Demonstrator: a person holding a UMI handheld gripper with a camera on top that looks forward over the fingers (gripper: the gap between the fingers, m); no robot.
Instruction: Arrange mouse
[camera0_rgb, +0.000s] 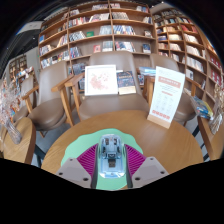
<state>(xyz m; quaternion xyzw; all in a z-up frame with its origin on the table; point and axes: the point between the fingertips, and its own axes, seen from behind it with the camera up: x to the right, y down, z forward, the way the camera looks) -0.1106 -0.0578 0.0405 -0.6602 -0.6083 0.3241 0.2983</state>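
Note:
A grey, partly see-through mouse (112, 152) lies lengthwise between my fingers. My gripper (112, 162) is shut on the mouse, with the magenta pads (88, 160) pressed against both of its sides. Under the mouse and around the fingertips is a mint-green mouse mat (85, 142) on a round wooden table (170, 140). Whether the mouse rests on the mat or is lifted just off it cannot be told.
A white standing sign (165, 97) is on the table's far right. Wooden chairs (68, 98) stand beyond the table on the left. A display with a large open book (101, 79) is farther back, and bookshelves (100, 35) line the room.

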